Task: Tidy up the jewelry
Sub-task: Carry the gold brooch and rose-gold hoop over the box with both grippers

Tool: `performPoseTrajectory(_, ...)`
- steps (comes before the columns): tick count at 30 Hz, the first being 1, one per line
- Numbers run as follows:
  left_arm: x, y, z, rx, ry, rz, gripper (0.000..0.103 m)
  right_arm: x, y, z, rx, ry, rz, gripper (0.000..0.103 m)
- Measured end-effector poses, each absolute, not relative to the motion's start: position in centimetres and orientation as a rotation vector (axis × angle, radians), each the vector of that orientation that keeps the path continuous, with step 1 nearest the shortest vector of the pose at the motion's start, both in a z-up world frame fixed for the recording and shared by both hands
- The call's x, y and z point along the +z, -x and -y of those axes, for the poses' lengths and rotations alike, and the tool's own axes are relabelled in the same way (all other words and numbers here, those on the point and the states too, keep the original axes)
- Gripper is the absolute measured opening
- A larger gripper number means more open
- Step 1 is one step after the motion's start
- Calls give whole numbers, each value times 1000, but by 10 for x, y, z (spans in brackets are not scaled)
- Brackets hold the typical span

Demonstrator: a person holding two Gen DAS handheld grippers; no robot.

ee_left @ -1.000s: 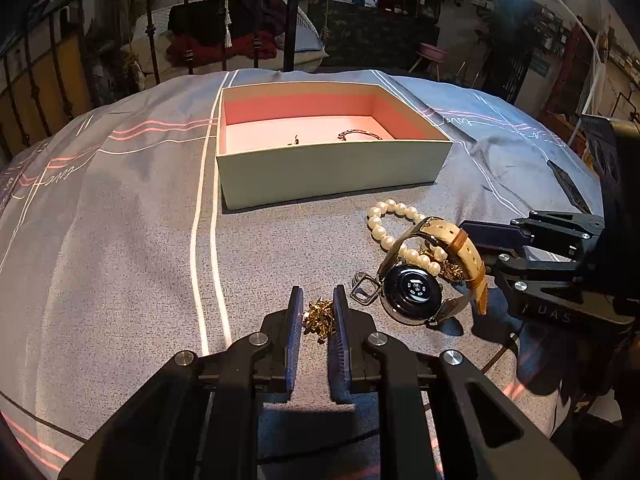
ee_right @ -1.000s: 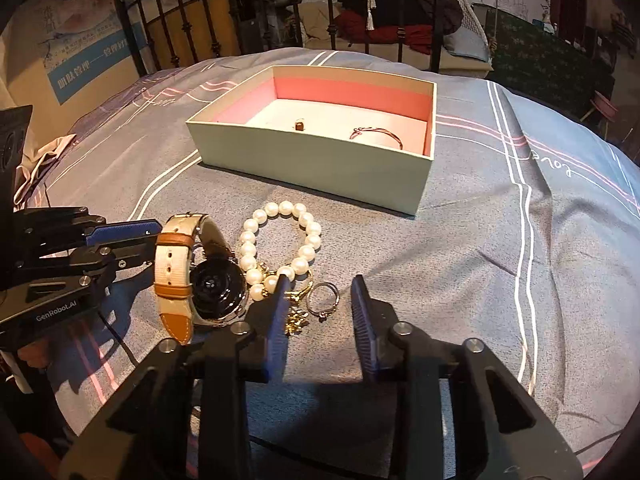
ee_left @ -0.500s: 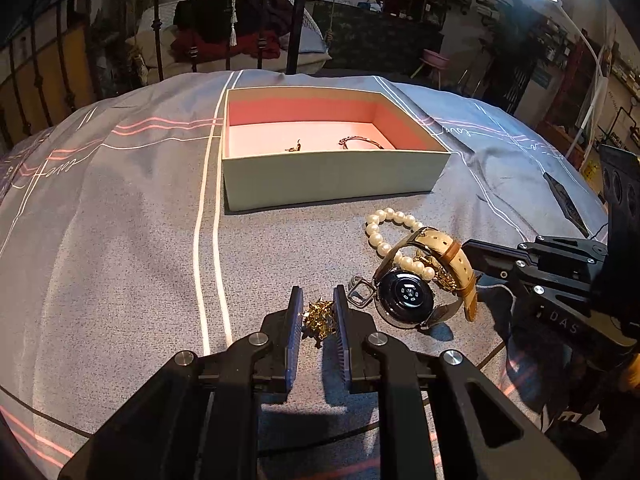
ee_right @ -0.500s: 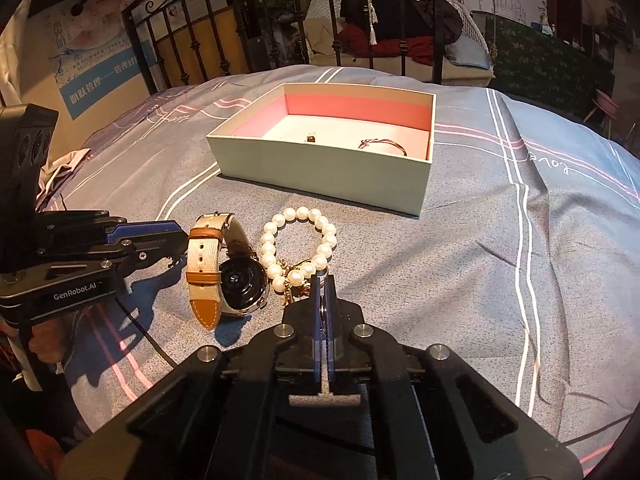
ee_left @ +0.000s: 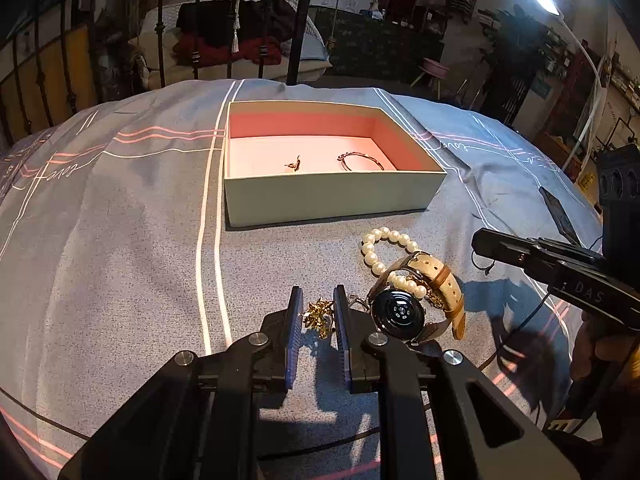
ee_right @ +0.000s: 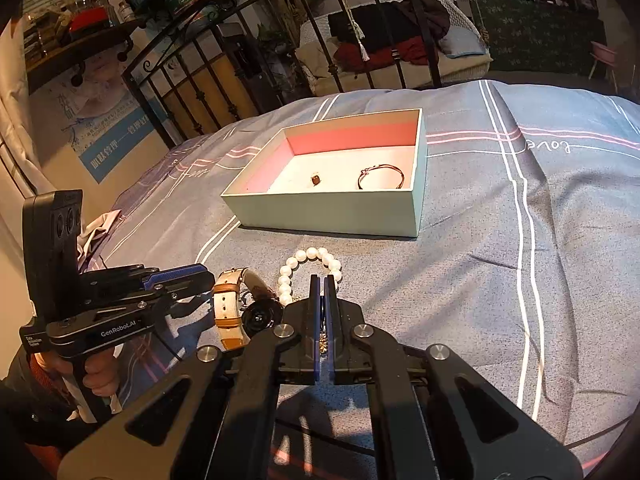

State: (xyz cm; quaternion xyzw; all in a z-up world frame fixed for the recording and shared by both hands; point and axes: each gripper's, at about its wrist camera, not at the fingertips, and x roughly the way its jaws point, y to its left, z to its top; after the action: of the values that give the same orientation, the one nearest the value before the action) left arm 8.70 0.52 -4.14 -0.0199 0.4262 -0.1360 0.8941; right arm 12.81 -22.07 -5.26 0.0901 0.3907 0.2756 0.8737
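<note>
A mint box (ee_left: 332, 196) with a pink inside holds a small earring (ee_left: 295, 165) and a thin bangle (ee_left: 360, 161); it also shows in the right wrist view (ee_right: 332, 216). A pearl bracelet (ee_left: 382, 248) and a tan-strap watch (ee_left: 404, 312) lie on the bed. My left gripper (ee_left: 316, 312) straddles a gold ornament (ee_left: 318, 316), jaws narrowly apart. My right gripper (ee_right: 323, 292) is lifted and shut on a small ring (ee_right: 323, 344), barely visible between the pads.
The grey striped bedspread (ee_left: 120, 240) covers the bed. A black iron bed frame (ee_right: 224, 80) stands behind the box. The other hand-held gripper (ee_right: 120, 300) shows at the left of the right wrist view.
My right gripper closed on the ring and lifted up and back from the bed. My left gripper rose slightly, with the gold ornament between its jaws.
</note>
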Motion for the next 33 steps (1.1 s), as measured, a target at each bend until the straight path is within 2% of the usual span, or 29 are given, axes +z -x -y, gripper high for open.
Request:
performPoseTrajectory(10,-6,-136,2,-299,68,-811,15,-22,-159,206,568,-118,-739,2)
performPoseTrajectory(17,7,-194,7,-275,117,-838,15,-5,-205,199,533,-83,-709,2)
performPoseTrajectory(33,-24,-254,15,-205,123,-979,15,-31,-252,172,522,-8,-800,3)
